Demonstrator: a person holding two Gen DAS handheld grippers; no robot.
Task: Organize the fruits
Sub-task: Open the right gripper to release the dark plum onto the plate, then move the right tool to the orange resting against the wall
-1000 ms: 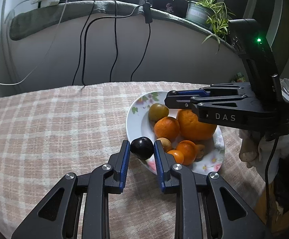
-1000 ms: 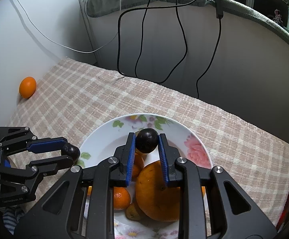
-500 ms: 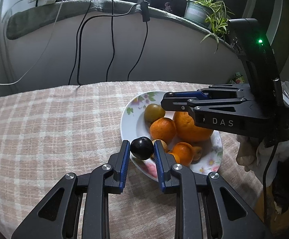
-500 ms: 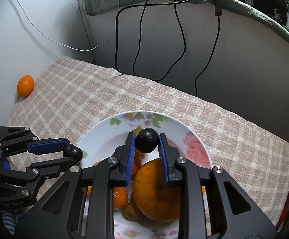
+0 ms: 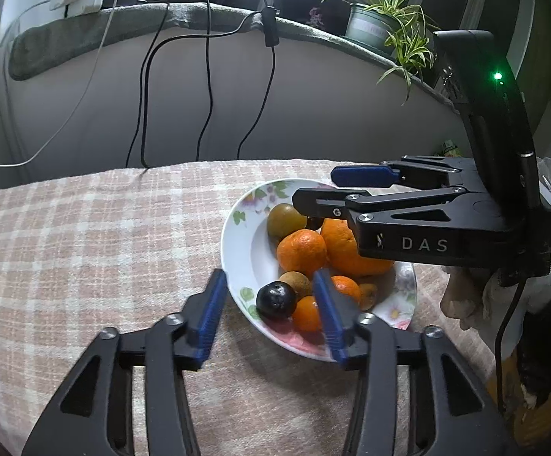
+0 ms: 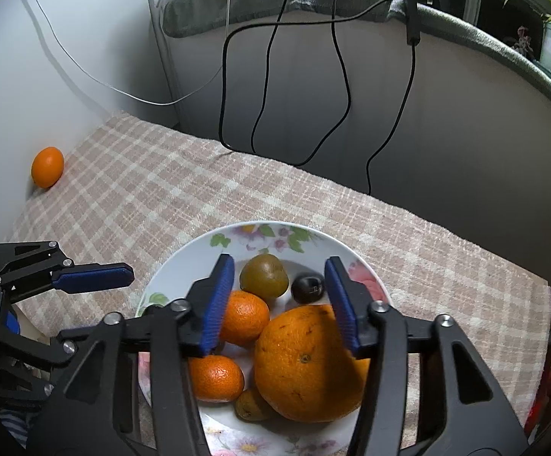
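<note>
A white floral plate (image 5: 233, 243) (image 6: 184, 262) on the checked cloth holds a big orange (image 6: 305, 361), several mandarins and a green-brown fruit (image 6: 264, 275). My left gripper (image 5: 269, 313) hangs over the plate's near rim with its jaws opening. A dark plum (image 5: 276, 299) lies in the plate between the blue pads, touching neither. My right gripper (image 6: 280, 296) is over the plate's middle, its jaws opening too. A second dark plum (image 6: 307, 287) rests behind the big orange, free of the pads. One loose mandarin (image 6: 47, 167) sits by the far left wall.
Black and white cables (image 5: 207, 87) hang down the curved wall behind the table. A potted spider plant (image 5: 385, 26) stands on the ledge above. A gloved hand (image 5: 465, 296) holds the right gripper's handle. Bare checked cloth (image 5: 85, 247) stretches left of the plate.
Both grippers have opened and let go of their dark plums. Each plum now lies in the plate among the other fruit. Neither hand has shifted.
</note>
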